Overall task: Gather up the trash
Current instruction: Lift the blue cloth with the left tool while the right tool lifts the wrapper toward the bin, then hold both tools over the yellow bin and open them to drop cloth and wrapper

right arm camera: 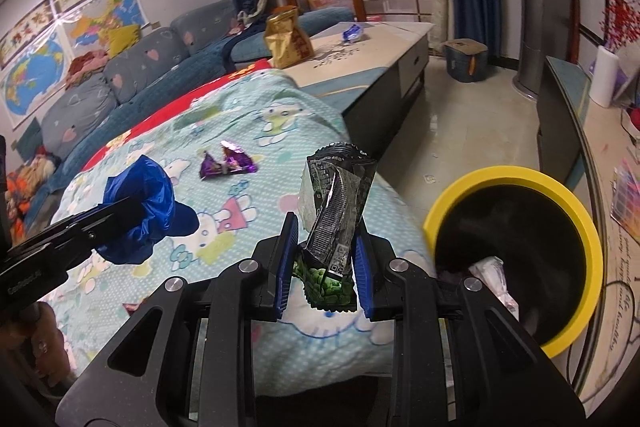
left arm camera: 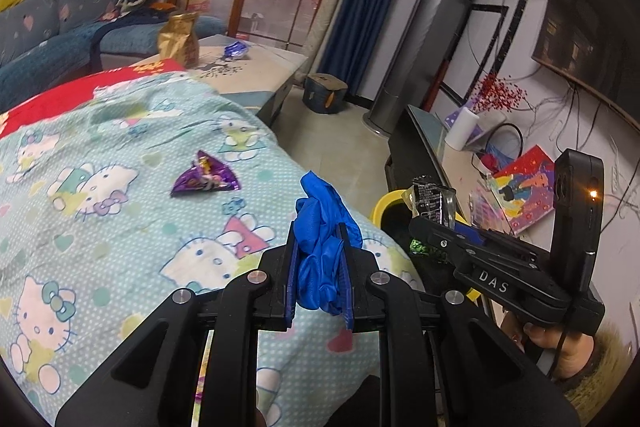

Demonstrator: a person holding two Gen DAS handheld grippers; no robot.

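My left gripper (left arm camera: 319, 235) is shut on a crumpled blue glove (left arm camera: 322, 223), held above the Hello Kitty blanket (left arm camera: 100, 227); the glove also shows at the left of the right wrist view (right arm camera: 140, 207). My right gripper (right arm camera: 326, 227) is shut on a black and green snack wrapper (right arm camera: 334, 207), just left of a yellow-rimmed trash bin (right arm camera: 560, 195). The wrapper (left arm camera: 432, 199) and bin rim (left arm camera: 386, 201) show at the right of the left wrist view. A purple wrapper (left arm camera: 206, 177) lies on the blanket ahead, also in the right wrist view (right arm camera: 228, 163).
A coffee table (right arm camera: 380, 59) beyond the blanket holds a gold bag (right arm camera: 286, 39) and a blue wrapper (right arm camera: 353, 33). A sofa (right arm camera: 140, 75) stands at the left. A TV cabinet (right arm camera: 568, 115) and a grey tower unit (left arm camera: 428, 39) stand at the right.
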